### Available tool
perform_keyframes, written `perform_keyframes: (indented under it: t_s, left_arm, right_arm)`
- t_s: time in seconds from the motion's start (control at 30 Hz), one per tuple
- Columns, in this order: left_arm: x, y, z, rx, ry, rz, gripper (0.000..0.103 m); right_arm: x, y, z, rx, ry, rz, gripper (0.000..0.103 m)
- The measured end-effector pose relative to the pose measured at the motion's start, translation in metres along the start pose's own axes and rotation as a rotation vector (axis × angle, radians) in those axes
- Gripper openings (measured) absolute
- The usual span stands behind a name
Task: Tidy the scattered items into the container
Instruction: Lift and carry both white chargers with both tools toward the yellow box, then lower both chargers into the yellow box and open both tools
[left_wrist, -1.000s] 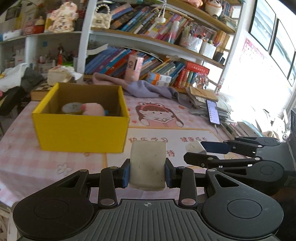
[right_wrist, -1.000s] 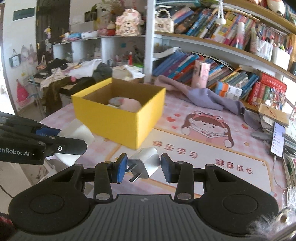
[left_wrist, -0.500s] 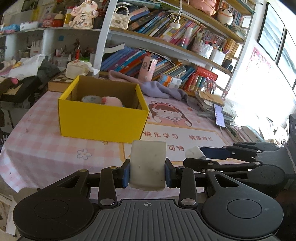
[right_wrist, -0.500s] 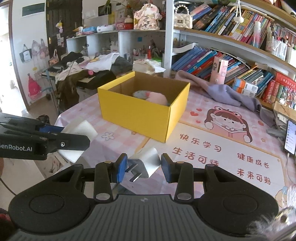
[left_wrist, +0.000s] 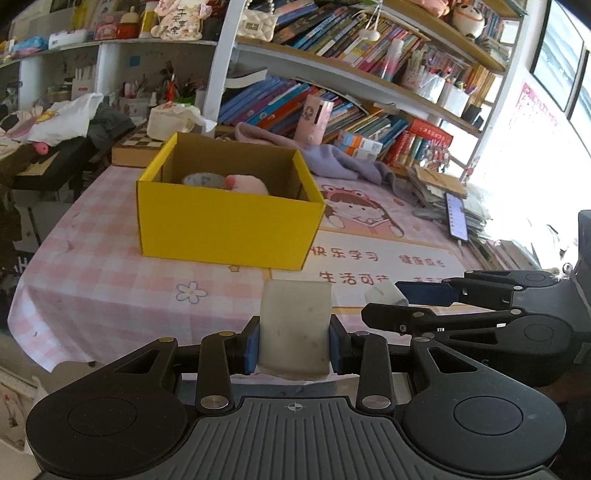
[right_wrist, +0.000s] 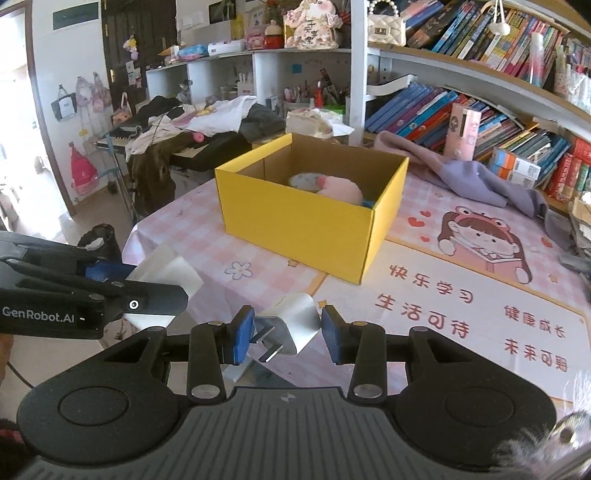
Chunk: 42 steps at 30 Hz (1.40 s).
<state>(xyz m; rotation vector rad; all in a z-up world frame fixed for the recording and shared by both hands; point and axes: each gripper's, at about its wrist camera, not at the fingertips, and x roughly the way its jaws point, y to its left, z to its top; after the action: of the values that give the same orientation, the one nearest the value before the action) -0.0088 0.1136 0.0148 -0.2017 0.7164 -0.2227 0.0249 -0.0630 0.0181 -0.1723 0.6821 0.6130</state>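
My left gripper (left_wrist: 294, 339) is clamped on a pale, matte rectangular block (left_wrist: 294, 328), smudged and soft-edged, its blue pads pressed flat against both sides. My right gripper (right_wrist: 288, 334) pinches a glossy white charger plug (right_wrist: 291, 326) with metal prongs, tilted between the pads. Both hover short of the yellow cardboard box (left_wrist: 225, 221), which sits on the pink checked tablecloth (left_wrist: 110, 280) and holds a pink plush (left_wrist: 247, 183).

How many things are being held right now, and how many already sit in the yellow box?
Held in grippers: 2, a white block and a white charger plug
Seen inside yellow box: 2, a pink plush and a round tin
Total: 4
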Motion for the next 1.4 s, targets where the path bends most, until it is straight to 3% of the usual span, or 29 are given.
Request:
perform_keyframes:
  t_s: [0.3,0.53,0.87,1.13,1.3,1.4]
  left_arm:
    - [0.022,0.015,0.027,-0.009,-0.01,0.047,0.033]
    - [0.05,0.027,0.077,0.011,-0.056,0.055,0.033]
    - [0.111,0.05,0.15,0.031,-0.087,0.125,0.033]
    - [0.178,0.067,0.193,0.069,-0.015,0.168,0.033]
    - [0.215,0.086,0.211,-0.005,0.07,0.118,0.033]
    - [0.235,0.095,0.216,-0.007,0.111,0.137,0.033]
  right_arm:
    - [0.033,-0.011,0.026,-0.034,-0.025,0.034,0.038]
    - [0.063,-0.033,0.069,-0.06,-0.096,0.041,0.038]
    - [0.124,-0.078,0.134,-0.061,-0.148,0.037,0.038]
    - [0.189,-0.106,0.173,-0.087,-0.114,0.022,0.038]
    - [0.23,-0.116,0.188,-0.117,-0.05,0.021,0.038]
    - [0.247,-0.124,0.189,-0.118,-0.017,0.031,0.038]
